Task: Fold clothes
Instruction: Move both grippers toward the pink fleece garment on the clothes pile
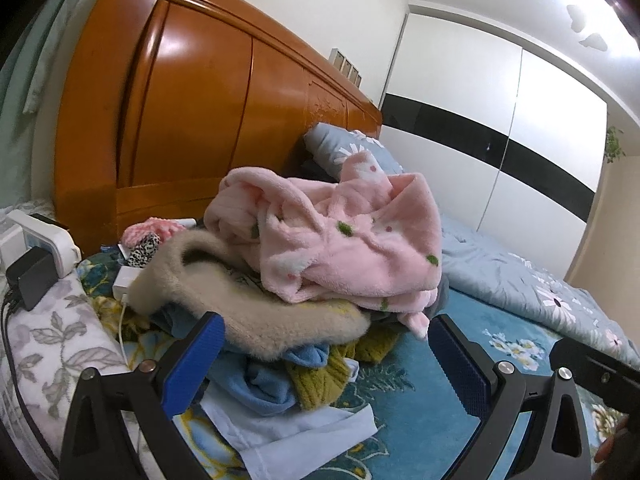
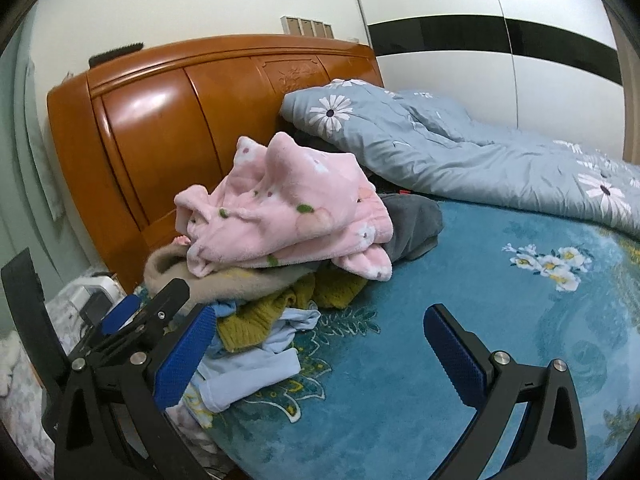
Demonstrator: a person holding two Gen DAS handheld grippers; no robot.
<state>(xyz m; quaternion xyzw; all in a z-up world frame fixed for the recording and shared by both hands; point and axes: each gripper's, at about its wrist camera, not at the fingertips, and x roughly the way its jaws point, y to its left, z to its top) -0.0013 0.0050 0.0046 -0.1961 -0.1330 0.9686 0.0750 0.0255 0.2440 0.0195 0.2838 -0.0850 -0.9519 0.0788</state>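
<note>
Clothes are heaped unfolded on the teal floral bedspread (image 2: pixel 460 320), near the wooden headboard (image 2: pixel 168 120), so nothing looks sorted yet; judged from this, folding has not begun. On top of the pile a pink fleece garment (image 2: pixel 288 216) is draped, crumpled w/ a sleeve hanging toward the bed. Under it a beige fuzzy garment (image 1: pixel 256 320) is spread, then an olive knit (image 2: pixel 256 320) and a light-blue top (image 2: pixel 256 372) spilling out at the front edge. A grey garment (image 2: pixel 412 220) is tucked behind the pink one. The layering suggests the pink piece is the first to be lifted off, since it is free on top and everything else is pinned beneath.

A grey daisy quilt (image 2: pixel 460 152) is bunched along the far side, which leaves a bare stretch of bedspread to the right of the pile, probably the folding area.

Left gripper (image 1: pixel 324 352) is held spread wide, nothing between the pads; the pile's front edge is framed by it, and whether the left pad brushes the blue fabric cannot be settled from this angle. Right gripper (image 2: pixel 316 344) is likewise spread fully, empty, aimed down at the bedspread beside the pile, w/ the light-blue top just beside its left finger. Neither is pinching cloth.

A charger block (image 1: pixel 30 280) and cable are seen at the bed edge, apart from the clothes.
</note>
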